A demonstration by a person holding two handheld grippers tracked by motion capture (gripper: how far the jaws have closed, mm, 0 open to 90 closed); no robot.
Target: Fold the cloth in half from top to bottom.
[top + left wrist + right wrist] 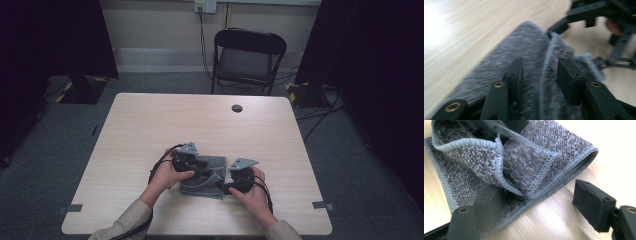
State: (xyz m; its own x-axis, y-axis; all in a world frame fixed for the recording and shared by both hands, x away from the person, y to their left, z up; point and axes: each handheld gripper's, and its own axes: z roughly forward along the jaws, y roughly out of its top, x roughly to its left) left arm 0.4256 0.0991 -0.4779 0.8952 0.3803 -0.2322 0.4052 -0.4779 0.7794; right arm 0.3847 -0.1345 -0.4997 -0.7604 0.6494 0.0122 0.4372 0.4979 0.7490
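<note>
Folding the grey cloth (202,176) on the worktop (150,125).
Left tongs (539,77) at 9 o'clock of cloth: jaws parted, straddling a raised fold, not pinching. Right tongs (534,210) at 3 o'clock: released, low and level at the hemmed edge, likely steadying for the next fold.

Left gripper (202,165) and right gripper (226,186) low, close together, fingers of both apart
</note>
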